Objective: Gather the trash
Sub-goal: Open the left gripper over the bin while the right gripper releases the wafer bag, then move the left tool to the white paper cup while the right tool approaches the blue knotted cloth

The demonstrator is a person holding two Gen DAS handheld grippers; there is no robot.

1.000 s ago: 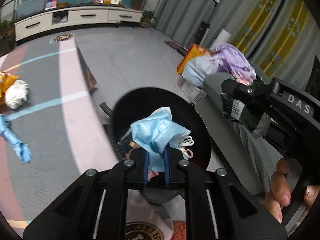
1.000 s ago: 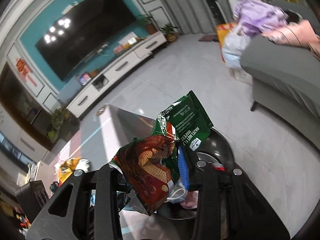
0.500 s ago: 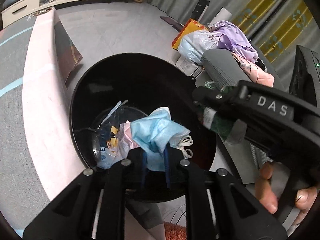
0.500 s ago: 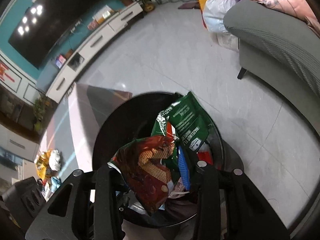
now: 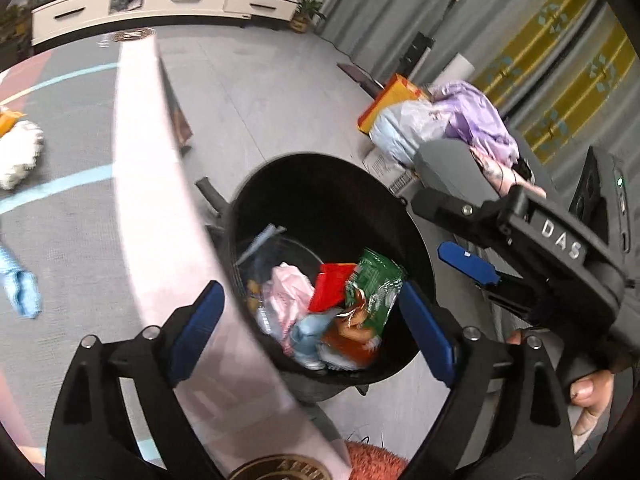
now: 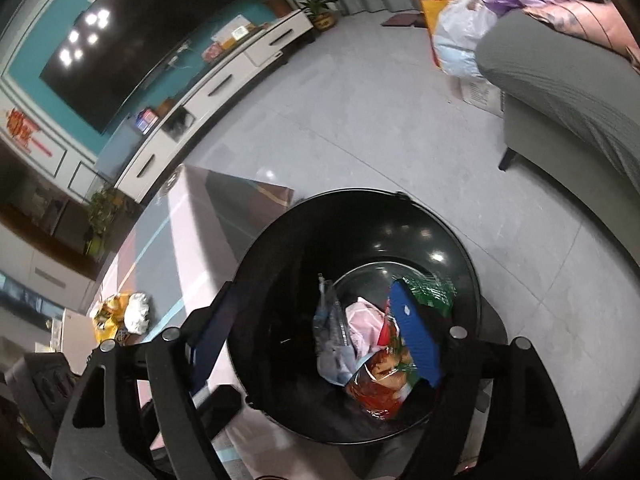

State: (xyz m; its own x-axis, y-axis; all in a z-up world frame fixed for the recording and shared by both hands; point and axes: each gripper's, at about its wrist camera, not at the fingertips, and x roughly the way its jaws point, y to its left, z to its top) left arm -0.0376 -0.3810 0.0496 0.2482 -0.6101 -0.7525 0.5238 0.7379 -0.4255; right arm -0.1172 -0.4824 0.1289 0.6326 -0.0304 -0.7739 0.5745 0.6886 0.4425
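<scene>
Black round plastic bin (image 5: 332, 184) sits beside the table (image 5: 160, 208) to catch trash; left gripper (image 5: 312, 320) and right gripper (image 6: 316, 336) hover above, jaws opening, empty; green-and-red snack wrappers (image 5: 360, 296) lie inside.

even indoor light, glare spots on the television (image 6: 132, 52), fisheye bending and dark vignetted corners, slight motion blur.

A pale grey tiled floor (image 6: 360, 128) is bounded by a teal wall (image 6: 24, 40); a long white cabinet (image 5: 160, 2) and grey fabric sofa (image 6: 560, 92) are seen.
</scene>
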